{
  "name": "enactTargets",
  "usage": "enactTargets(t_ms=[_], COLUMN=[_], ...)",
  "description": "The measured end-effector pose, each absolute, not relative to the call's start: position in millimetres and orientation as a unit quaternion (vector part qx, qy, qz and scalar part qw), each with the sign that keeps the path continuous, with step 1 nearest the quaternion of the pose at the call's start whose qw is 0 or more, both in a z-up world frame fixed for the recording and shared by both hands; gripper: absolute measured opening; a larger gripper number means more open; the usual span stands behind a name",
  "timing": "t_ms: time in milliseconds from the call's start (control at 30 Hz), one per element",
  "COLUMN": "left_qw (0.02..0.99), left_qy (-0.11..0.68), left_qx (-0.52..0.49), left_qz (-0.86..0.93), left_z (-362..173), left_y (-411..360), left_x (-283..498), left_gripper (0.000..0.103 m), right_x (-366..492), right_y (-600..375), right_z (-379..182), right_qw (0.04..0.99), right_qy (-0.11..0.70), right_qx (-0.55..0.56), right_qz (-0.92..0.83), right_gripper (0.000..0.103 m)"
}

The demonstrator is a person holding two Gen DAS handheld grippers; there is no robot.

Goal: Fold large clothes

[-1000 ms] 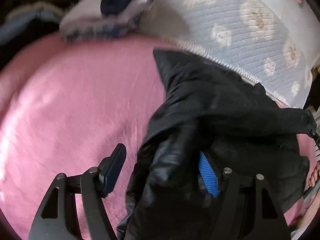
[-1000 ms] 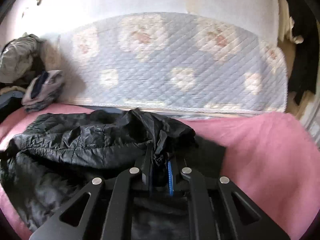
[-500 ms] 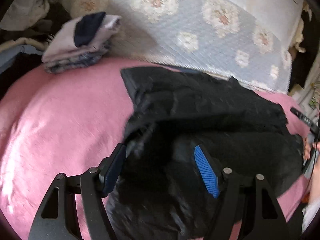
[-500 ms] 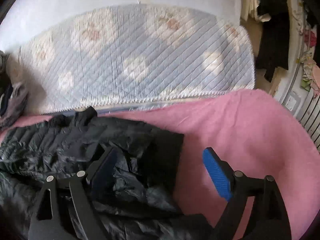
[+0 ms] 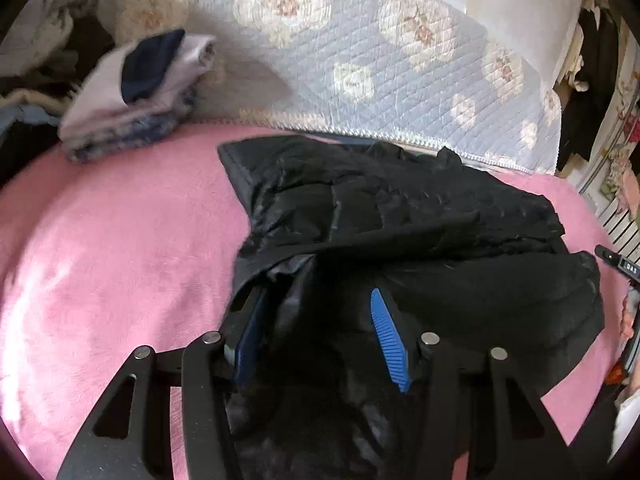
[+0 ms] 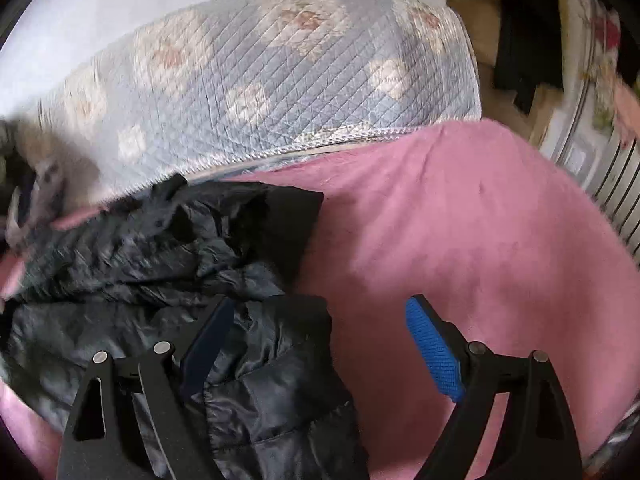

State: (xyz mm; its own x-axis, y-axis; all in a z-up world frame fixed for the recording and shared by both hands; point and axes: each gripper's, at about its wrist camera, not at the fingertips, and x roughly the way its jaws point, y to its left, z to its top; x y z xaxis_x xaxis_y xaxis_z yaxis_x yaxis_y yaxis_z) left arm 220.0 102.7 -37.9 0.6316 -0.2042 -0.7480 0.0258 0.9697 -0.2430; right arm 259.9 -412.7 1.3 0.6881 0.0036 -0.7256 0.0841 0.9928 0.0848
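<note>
Left hand-held gripper [image 5: 316,340], lower centre: gaping, straddling black jacket [image 5: 400,220], gripping nothing. Right hand-held gripper [image 6: 320,354], lower centre: gaping, empty. Jacket lying bunched mid-frame on pink bed [image 5: 120,240]. Advisable: pinching one hem layer, smoothing before folding. Folded pile [image 5: 132,92] sitting upper left.

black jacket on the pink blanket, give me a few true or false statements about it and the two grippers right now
1. The black jacket lies on the pink blanket. True.
2. The right gripper is clamped shut on the jacket. False: its jaws stand wide apart, one finger over the jacket, the other over bare blanket.
3. The left gripper is open, with jacket fabric between its fingers. True.
4. The folded clothes stack sits on top of the jacket. False: it rests apart, near the quilted mattress.
5. The jacket is light blue. False: it is black.
</note>
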Motion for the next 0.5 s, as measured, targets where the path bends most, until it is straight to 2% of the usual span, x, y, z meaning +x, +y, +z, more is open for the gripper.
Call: enactTargets(t_ms=[33,67,100,200,233,267,300,333,433,500], left_qw=[0.894,0.895,0.896,0.906,0.910,0.916,0.921,0.926,0.943,0.956], left_qy=[0.432,0.431,0.429,0.408,0.397,0.382,0.365,0.347,0.276,0.240], left_qx=[-0.108,-0.109,-0.108,-0.103,-0.105,-0.108,-0.116,-0.126,-0.156,-0.137], left_qz=[-0.054,-0.043,-0.042,-0.047,-0.055,-0.061,-0.069,-0.079,-0.105,-0.095], left_z=[-43,-45,-46,-39,-33,-25,-16,-6,27,45], left_y=[102,101,100,96,95,96,98,100,111,113], left_x=[225,224,224,215,209,200,188,177,143,133], left_gripper=[0.040,0.018,0.009,0.003,0.003,0.002,0.002,0.002,0.002,0.002], right_x=[259,260,261,273,277,278,275,270,243,230], right_y=[-415,-416,-415,-404,-401,-399,-397,-395,-379,-370], right_z=[1,-1,-4,-27,-36,-39,-38,-33,-1,14], right_qw=[0.917,0.916,0.913,0.897,0.890,0.886,0.884,0.888,0.925,0.940], right_qy=[0.394,0.395,0.401,0.440,0.456,0.464,0.466,0.458,0.379,0.339], right_qx=[0.064,0.069,0.069,0.039,0.017,0.010,0.022,0.034,-0.003,-0.024], right_qz=[-0.015,-0.008,0.000,0.014,-0.009,-0.011,0.011,0.024,0.029,0.026], right_gripper=[0.089,0.089,0.088,0.084,0.068,0.045,0.034,0.014,0.010,0.010])
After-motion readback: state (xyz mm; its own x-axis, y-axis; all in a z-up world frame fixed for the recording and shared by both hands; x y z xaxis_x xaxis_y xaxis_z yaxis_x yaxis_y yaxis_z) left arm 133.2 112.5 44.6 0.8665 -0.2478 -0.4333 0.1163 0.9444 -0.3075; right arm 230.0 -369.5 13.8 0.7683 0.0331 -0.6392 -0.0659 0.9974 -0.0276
